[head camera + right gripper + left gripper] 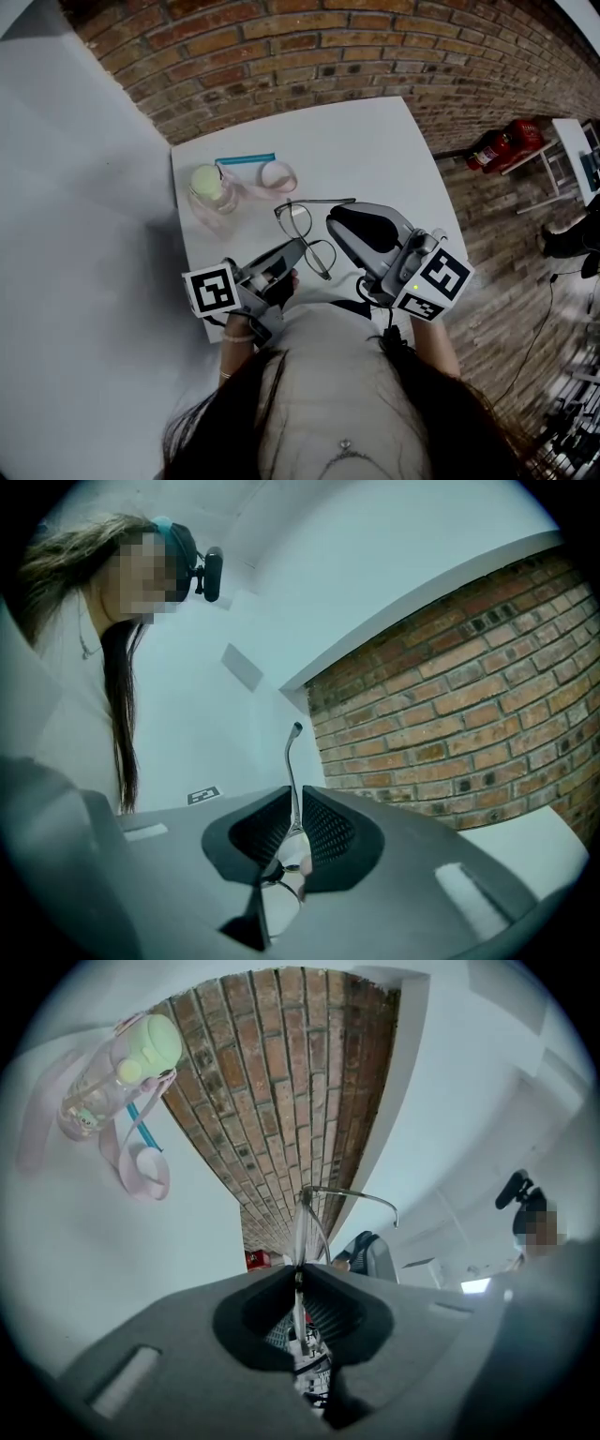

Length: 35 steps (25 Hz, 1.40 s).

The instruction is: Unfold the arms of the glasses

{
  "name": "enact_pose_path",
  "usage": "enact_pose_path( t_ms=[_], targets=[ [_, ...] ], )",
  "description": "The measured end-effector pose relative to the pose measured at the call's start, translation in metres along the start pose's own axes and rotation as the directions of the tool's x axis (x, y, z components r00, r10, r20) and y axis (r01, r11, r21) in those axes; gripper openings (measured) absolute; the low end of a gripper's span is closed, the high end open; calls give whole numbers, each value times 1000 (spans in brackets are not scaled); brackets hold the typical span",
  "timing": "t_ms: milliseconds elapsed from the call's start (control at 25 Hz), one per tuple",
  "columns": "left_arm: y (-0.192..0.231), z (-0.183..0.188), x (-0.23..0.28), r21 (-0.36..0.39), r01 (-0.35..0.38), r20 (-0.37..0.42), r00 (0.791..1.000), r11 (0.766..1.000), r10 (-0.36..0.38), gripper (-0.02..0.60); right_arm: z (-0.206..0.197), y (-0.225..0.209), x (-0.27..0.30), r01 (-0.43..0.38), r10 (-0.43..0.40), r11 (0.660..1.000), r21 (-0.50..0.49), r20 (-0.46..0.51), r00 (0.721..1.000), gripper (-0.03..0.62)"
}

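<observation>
the left gripper (296, 247) is pinching the wire-rimmed glasses (307, 234) by the thin rim, its jaws closed tight on it. the right gripper (334, 221) is clamping one arm (292, 761) of the glasses between its closed jaws, the arm's tip poking out past them. the glasses are sitting between both grippers over the white table (375, 141), near a clear bottle (212, 197) with a pale green cap (206, 178) and a pink strap (277, 175).

A square white counter (375, 150) stands against a red-brown brick wall (356, 56), with a plain pale grey surface (75, 234) to its left and plank floor (506, 253) to its right, where red extinguishers (504, 145) lie near a white table (567, 141).
</observation>
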<state>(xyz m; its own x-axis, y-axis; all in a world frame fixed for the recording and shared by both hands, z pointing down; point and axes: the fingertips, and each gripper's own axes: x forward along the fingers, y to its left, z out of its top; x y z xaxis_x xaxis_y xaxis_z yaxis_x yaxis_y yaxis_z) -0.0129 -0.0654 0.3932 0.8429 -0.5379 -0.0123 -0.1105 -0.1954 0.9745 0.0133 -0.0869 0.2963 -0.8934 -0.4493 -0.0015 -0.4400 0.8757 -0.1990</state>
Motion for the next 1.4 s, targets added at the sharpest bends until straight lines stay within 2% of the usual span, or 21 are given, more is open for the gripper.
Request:
enact_pose_path(
  t_ms=[560, 760, 1040, 1400],
  targets=[
    [-3, 3, -3, 59, -9, 19, 1000, 998, 7, 23, -27, 17, 18, -61, 63, 998, 22, -104, 993, 43],
    [-5, 8, -2, 182, -4, 3, 1000, 983, 3, 23, -32, 19, 23, -70, 74, 997, 33, -124, 990, 43],
    [-9, 9, -1, 227, -8, 6, 1000, 974, 7, 23, -37, 20, 28, -79, 85, 996, 43, -150, 985, 49],
    [-10, 13, -2, 322, -46, 26, 999, 946, 39, 23, -44, 21, 34, -86, 95, 995, 57, -192, 977, 57]
  ],
)
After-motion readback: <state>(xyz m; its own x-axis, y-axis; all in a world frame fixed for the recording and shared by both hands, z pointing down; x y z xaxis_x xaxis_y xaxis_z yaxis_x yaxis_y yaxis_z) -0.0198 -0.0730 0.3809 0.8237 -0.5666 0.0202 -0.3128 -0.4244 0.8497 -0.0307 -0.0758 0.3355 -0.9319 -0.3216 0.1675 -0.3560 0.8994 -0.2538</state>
